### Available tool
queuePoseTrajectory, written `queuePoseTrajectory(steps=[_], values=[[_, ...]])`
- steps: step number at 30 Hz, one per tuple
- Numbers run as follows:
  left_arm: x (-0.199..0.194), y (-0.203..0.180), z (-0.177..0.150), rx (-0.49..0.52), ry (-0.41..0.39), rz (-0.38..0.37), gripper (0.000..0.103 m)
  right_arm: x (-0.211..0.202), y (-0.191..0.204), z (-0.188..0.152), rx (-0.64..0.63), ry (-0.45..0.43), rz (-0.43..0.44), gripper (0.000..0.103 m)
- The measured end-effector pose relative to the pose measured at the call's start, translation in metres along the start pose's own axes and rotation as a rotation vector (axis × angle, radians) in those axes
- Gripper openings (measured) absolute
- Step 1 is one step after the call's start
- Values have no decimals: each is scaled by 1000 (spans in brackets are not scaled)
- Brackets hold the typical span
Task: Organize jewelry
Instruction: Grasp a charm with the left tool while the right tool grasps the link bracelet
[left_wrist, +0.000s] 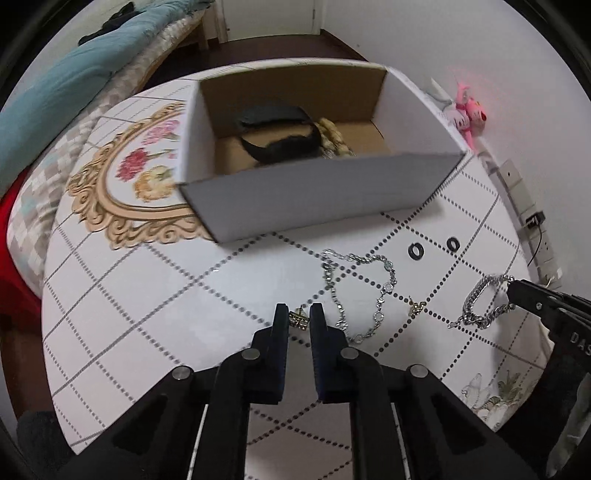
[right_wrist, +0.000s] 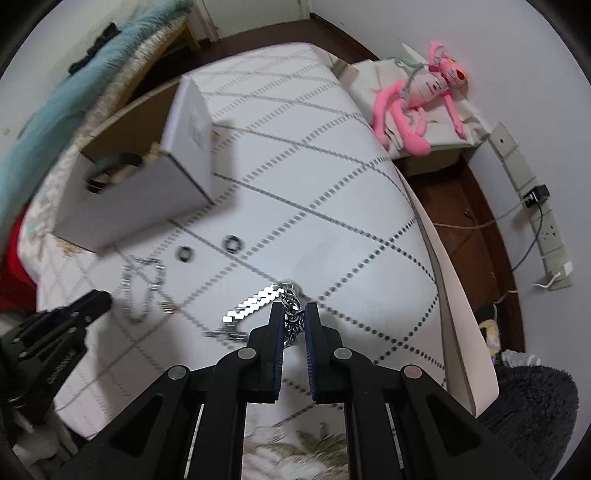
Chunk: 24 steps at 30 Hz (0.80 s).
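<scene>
Box (left_wrist: 317, 192) already holding few items. Left gripper (left_wrist: 300, 319) pinching gold earring (left_wrist: 298, 319) on worktop (left_wrist: 147, 295); right gripper (right_wrist: 294, 319) clamping silver bracelet (right_wrist: 258, 301). Necklace (left_wrist: 354, 291), second earring (left_wrist: 416, 307), two black rings (left_wrist: 416, 251) awaiting boxing.

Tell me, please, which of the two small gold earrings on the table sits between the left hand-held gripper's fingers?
The gold earring left of the thin silver chain, clamped in the left hand-held gripper. The other gold earring lies free on the table, right of that chain.
</scene>
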<state>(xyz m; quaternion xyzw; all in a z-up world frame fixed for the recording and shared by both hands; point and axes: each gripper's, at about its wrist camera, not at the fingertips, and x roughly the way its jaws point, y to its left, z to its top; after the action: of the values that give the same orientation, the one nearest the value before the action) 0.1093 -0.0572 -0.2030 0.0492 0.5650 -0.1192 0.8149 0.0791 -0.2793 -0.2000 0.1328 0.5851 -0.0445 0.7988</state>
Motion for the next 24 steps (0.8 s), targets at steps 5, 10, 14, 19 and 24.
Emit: queuePoseTrajectory(steps=[5, 10, 14, 19, 24], values=[[-32, 11, 9, -39, -43, -37, 9, -31, 17, 10, -22, -33, 101, 11], [-74, 19, 33, -63, -117, -91, 9, -76, 44, 41, -78, -107, 200, 11], [-94, 24, 66, -61, -156, -123, 9, -102, 68, 77, -145, -163, 238, 11], [-80, 35, 108, -69, -135, -126, 9, -89, 100, 126, -218, -165, 204, 11], [-51, 46, 129, -87, -64, -114, 10, -44, 116, 155, -242, -88, 145, 11]])
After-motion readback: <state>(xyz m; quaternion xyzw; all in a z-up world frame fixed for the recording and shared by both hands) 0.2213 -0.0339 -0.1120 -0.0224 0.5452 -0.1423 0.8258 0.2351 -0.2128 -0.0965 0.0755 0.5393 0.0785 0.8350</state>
